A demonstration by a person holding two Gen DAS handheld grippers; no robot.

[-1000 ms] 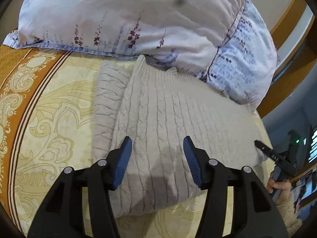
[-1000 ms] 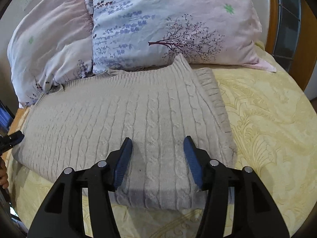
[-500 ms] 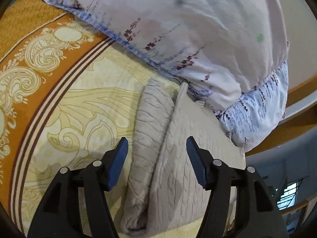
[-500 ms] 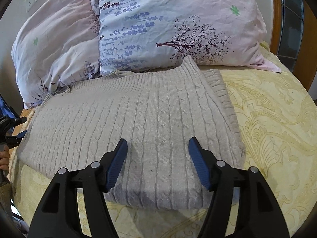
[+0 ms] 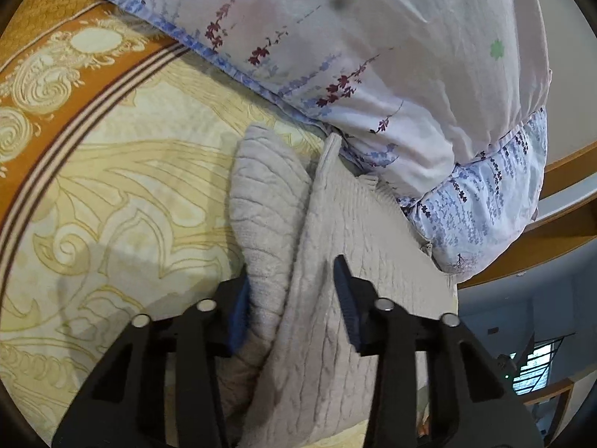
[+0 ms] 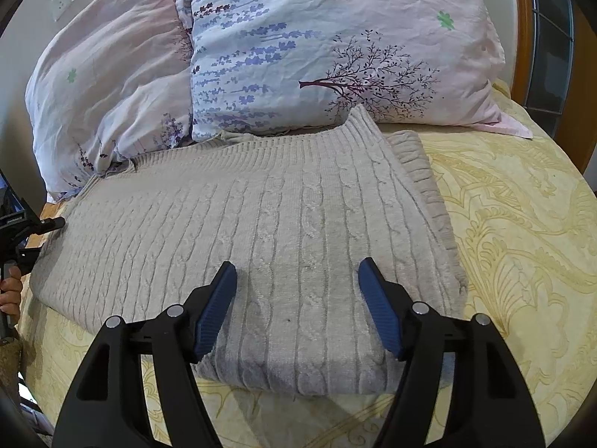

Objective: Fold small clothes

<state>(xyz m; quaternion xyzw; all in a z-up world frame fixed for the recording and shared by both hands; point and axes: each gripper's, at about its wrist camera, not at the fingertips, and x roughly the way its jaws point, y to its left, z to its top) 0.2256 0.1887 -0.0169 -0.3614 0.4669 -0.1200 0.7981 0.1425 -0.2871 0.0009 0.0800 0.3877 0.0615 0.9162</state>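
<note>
A beige cable-knit sweater (image 6: 261, 224) lies folded flat on the yellow bedspread (image 6: 522, 224), its neck against the pillows. In the left wrist view I see its left edge end-on, the folded sleeve (image 5: 265, 201) beside the body (image 5: 373, 231). My left gripper (image 5: 293, 291) is rolled and its jaws are closing on that edge, with knit filling the gap and touching both pads. My right gripper (image 6: 296, 291) hovers over the sweater's near right part. Its jaws are opening and nothing is held between them. The left gripper (image 6: 22, 231) also shows at the far left of the right wrist view.
Two floral pillows (image 6: 317, 56) (image 6: 112, 74) lean at the head of the bed, touching the sweater's collar. The bedspread's orange border (image 5: 37, 37) runs along the left. A wooden bed frame (image 5: 567, 171) rises behind. A person's hand (image 6: 11, 295) holds the left tool.
My left gripper moved to the sweater's left edge, rolled, sank and narrowed its jaws around the fold. My right gripper stayed in place and its jaws widened a little.
</note>
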